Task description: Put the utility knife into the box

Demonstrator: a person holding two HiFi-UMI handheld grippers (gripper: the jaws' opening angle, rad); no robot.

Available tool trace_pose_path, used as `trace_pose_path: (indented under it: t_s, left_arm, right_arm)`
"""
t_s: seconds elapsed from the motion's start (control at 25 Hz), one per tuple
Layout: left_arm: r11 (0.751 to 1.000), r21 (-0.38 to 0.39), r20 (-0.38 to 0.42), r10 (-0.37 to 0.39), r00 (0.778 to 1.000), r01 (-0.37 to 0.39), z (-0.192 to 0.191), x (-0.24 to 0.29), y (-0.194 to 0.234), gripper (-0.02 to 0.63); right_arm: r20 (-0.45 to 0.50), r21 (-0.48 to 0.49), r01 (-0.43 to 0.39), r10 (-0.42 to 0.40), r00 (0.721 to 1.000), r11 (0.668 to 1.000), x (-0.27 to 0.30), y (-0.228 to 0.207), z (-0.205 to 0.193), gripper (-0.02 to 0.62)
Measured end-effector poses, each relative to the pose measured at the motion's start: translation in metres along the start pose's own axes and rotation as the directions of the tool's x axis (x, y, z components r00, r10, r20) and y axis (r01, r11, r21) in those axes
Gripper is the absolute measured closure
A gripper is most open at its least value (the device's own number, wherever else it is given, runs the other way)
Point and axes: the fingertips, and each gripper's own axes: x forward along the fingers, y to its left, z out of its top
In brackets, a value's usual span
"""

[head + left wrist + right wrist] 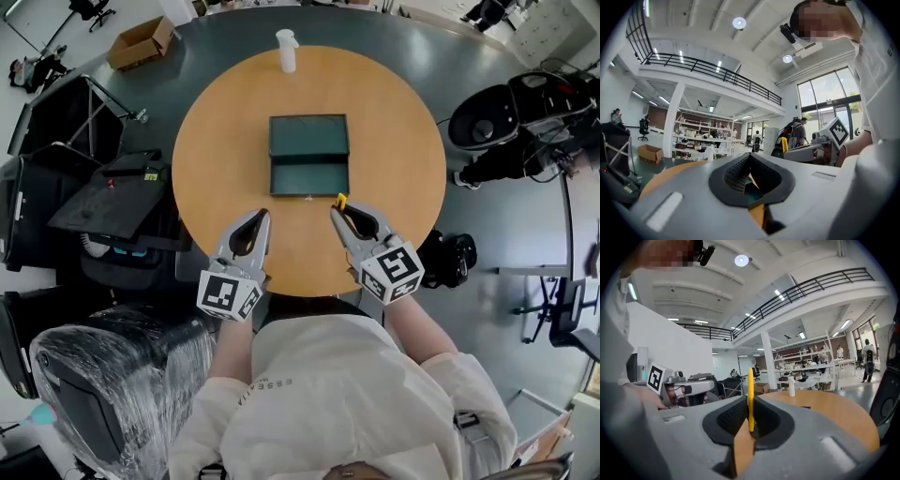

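Orange-brown and round, the wooden table [394,141] fills the middle of a large workshop hall with a dark grey-green floor, and a person in a white top stands at its near edge with a gripper in each hand. Nearest, over the near part of the tabletop, the left gripper [262,217] has its jaws brought together at the tips with nothing between them; its own view [750,157] shows only table and a patch of dark green through the gap behind the pads. Beside it, the right gripper [337,211] is closed on the slim yellow utility knife [340,200], which stands on edge between the pads in the right gripper view [750,390] and reaches out beyond the jaw tips [750,401]. Its long axis seems to run roughly on from the jaws, away from the person. Just beyond its free end lies the open dark green rectangular box [309,176], lid folded back toward the far side, at the centre of the table. The knife points at the box's near right corner, so the right gripper is the nearer one, and the box lies ahead and slightly to its left. A white spray bottle [286,51] stands at the far edge.
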Motion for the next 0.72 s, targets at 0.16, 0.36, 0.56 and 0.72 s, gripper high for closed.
trace_pose_path:
  t_s: [0.16,0.36,0.56,0.72]
  left_arm:
    - [0.999,-0.024,-0.021,-0.045,0.999,0.044,-0.013,0.030,0.017,0.589]
    - [0.991,-0.046,-0.037,-0.124,0.992,0.122,-0.027,0.064,0.036,0.589]
    - [0.978,-0.076,-0.052,-0.201,0.978,0.197,-0.045,0.090,0.058,0.589]
    - [0.969,-0.070,-0.115,-0.245,0.963,0.238,-0.078,0.105,0.075,0.589]
  right_arm:
    - [-0.022,0.018,0.024,-0.024,0.999,1.000,0.027,-0.020,-0.003,0.563]
    - [-0.104,0.036,0.045,-0.041,0.994,0.998,0.067,-0.039,-0.019,0.563]
    - [-0.302,-0.020,0.040,-0.044,0.952,0.999,0.118,-0.062,-0.075,0.563]
    - [-0.469,-0.022,0.001,-0.011,0.883,1.000,0.155,-0.075,-0.127,0.563]
